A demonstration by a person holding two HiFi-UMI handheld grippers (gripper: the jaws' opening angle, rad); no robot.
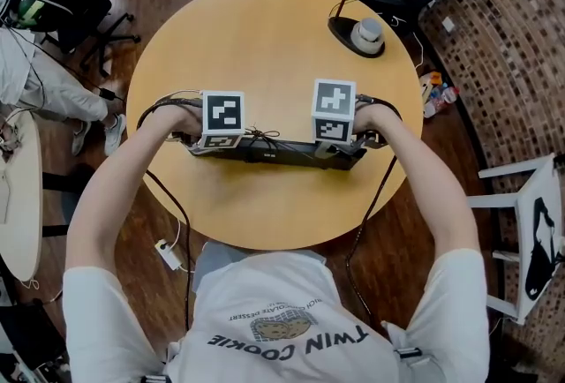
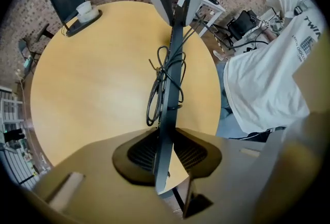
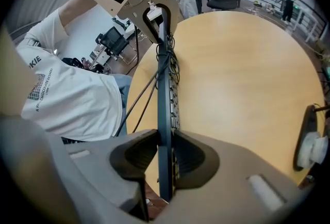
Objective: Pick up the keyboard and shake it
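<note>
You have the pick-up in hand, and the shaking is what remains. Your left gripper (image 2: 165,155) is clamped on the left end of the keyboard (image 1: 274,152). In the left gripper view both dark pads press flat against the thin board, which runs edge-on away from the jaws. Your right gripper (image 3: 164,158) has the right end the same way. Its pads are closed against the two faces of the board, and the rows of keys face the far side of the table (image 1: 265,37). In the head view the keyboard shows as a narrow dark strip between your two hands. It runs left to right over the near half of the round table, turned up on its long edge, not lying flat. It looks lifted clear of the wood, though none of the views shows the gap under it plainly, so take that as a judgement. The keyboard's cable (image 2: 156,95) is bundled in a loose knot against the board near its middle and rides along with it. It could swing once you start moving. Nothing here tells whether any shaking has begun. From this moment alone I would count the grasp and lift as done and the shake as yet to do. The only other thing on the table is a dark base with a pale round object (image 1: 364,35) at the far right, well apart from the keyboard. You have room to shake over the bare near side.
</note>
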